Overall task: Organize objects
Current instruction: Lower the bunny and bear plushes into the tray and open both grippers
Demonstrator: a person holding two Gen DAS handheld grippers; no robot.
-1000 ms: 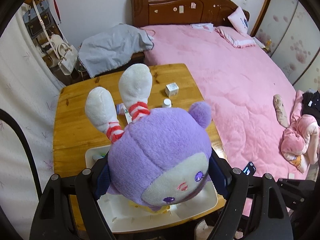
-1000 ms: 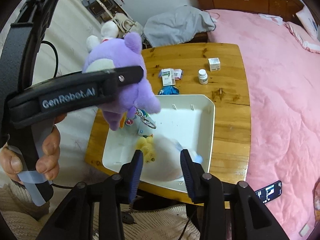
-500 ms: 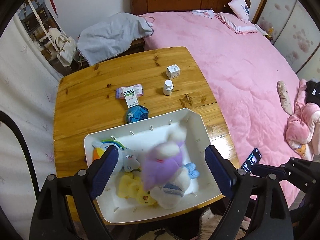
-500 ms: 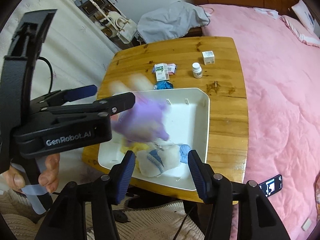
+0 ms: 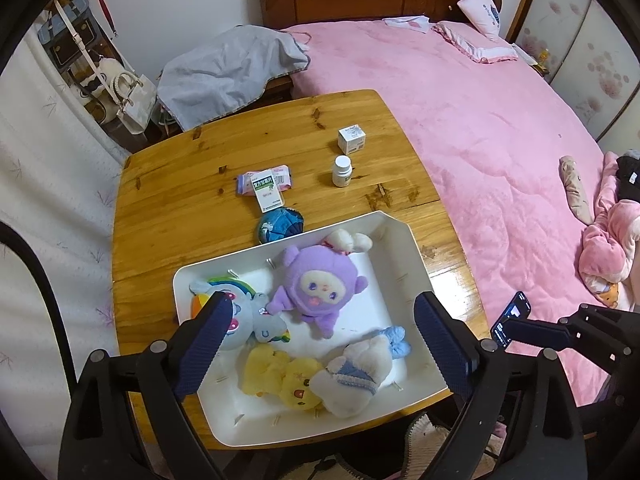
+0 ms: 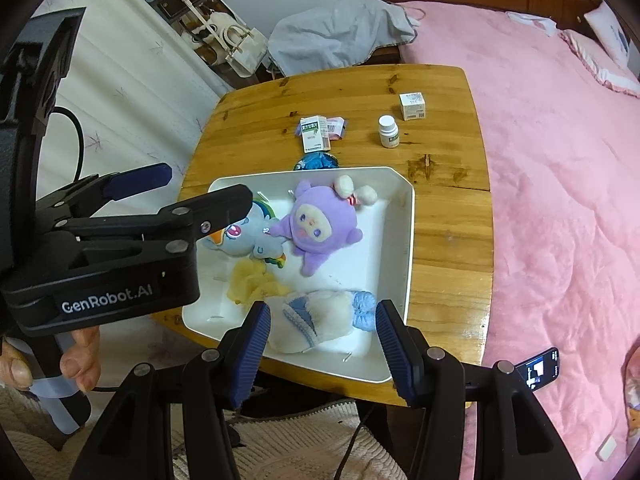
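In your left wrist view, your left gripper [image 5: 320, 344] is opening above the white tray [image 5: 404, 248], nothing pinched; the purple plush [image 5: 320, 284] is lying face-up inside at 12 o'clock. In your right view, your right gripper [image 6: 322, 340] is hanging spread (empty) over the tray's near edge.

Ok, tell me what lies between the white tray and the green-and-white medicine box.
A small blue pouch lies on the table between the white tray and the green-and-white medicine box. Its near edge is hidden behind the tray's far rim. Both wrist views show it.
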